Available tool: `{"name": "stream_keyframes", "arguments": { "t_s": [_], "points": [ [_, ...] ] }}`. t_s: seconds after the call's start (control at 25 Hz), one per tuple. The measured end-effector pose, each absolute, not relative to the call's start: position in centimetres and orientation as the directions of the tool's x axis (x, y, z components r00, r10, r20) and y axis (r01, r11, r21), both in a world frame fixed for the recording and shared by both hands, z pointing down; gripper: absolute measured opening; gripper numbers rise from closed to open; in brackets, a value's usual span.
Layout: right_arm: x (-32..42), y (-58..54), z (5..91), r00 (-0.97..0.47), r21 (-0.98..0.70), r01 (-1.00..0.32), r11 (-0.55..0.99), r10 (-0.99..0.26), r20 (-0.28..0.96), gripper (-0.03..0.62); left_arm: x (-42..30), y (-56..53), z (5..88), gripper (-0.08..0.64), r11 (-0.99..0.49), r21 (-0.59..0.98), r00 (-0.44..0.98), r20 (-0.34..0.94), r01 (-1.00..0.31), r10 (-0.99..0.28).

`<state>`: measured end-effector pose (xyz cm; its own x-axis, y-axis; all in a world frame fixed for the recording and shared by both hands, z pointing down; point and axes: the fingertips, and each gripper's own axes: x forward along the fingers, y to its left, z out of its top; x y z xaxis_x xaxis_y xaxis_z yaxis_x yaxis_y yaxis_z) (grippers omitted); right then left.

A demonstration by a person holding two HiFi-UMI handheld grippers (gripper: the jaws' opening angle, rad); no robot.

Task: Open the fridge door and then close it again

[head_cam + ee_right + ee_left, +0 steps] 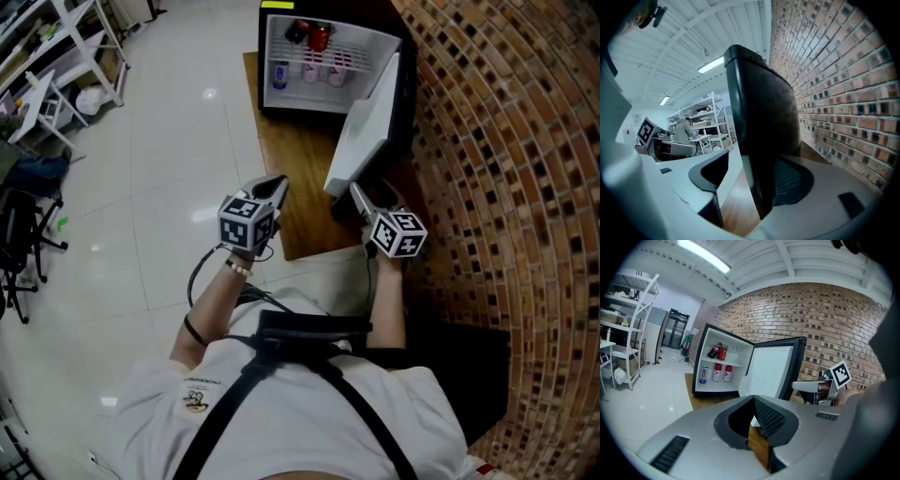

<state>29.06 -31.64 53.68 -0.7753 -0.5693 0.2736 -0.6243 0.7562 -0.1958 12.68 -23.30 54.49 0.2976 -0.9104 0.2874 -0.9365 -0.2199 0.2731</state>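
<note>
1 fridge (377, 49) on wood board (298, 164) by brick wall (497, 141), door (367, 131) wide open; 5 drinks (311, 67) inside. L gripper (277, 183) fingers clenched, empty; R gripper (356, 194) fingers released, door edge betw. them.

Rising along the right, a brick wall (506, 141). Lying at its foot on the glossy pale tiled floor (178, 141), a brown wooden board (295, 159). Standing at far left, white shelving racks (70, 56), and nearer, a black chair (19, 234). Glowing on the white ceiling, a long strip light (705, 256). Standing far back, a tall black cabinet (675, 329).
</note>
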Motion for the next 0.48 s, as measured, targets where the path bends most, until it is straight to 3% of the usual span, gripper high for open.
{"name": "stream_keyframes", "arguments": {
  "t_s": [0.48],
  "points": [
    [18.3, -33.1, 53.8, -0.764, -0.201, -0.628, 0.751, -0.548, 0.339, 0.225, 6.9, -23.7, 54.8, 0.002, -0.158, 0.295, 0.246, 0.289, -0.942, -0.925]
  ]
}}
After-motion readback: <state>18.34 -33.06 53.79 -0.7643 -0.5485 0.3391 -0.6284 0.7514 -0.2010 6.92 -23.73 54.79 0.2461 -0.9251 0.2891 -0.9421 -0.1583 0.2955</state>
